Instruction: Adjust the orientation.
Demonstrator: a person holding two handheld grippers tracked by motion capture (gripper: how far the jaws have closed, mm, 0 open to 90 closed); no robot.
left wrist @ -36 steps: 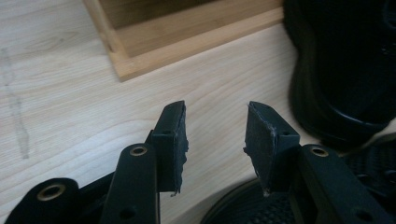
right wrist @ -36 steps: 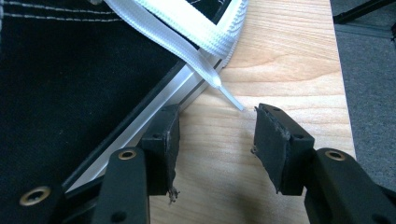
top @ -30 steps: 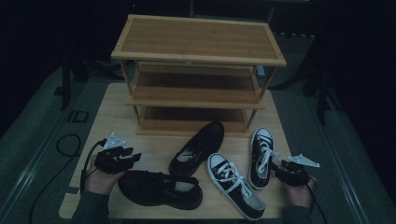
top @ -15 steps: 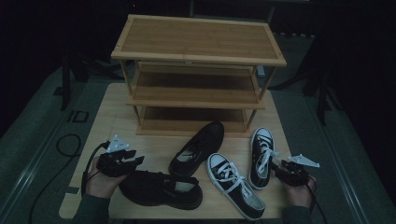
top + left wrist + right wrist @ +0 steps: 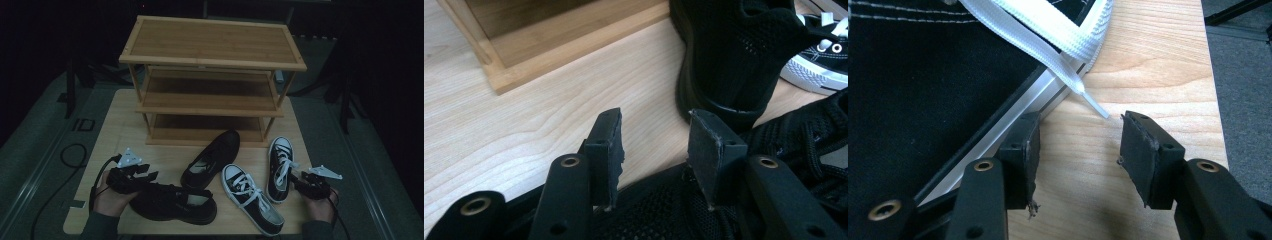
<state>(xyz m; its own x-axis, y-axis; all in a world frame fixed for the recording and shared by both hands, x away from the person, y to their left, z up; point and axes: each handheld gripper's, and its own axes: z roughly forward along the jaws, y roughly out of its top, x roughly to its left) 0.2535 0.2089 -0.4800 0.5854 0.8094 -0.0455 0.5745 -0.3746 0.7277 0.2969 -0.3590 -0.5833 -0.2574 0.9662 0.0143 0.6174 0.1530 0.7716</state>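
We have four shoes on the worktop and none on the shoe rack point(image 5: 212, 80) yet. Near the front edge, our left gripper point(image 5: 145, 175) hangs over the black shoe point(image 5: 175, 202), jaws half open, nothing gripped. By the front right corner, our right gripper point(image 5: 300, 181) waits beside the sneaker point(image 5: 279, 167), jaws open and empty.

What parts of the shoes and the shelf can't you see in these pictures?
- Front black shoe: in the high view its heel end is hidden under the left gripper.
- Right sneaker: the right gripper view crops it at the top and left edges, leaving a dark side and white lace.
- Rear black shoe: the left gripper view cuts off its front.
- Shoe rack: the bottom shelf's back lies in shadow.
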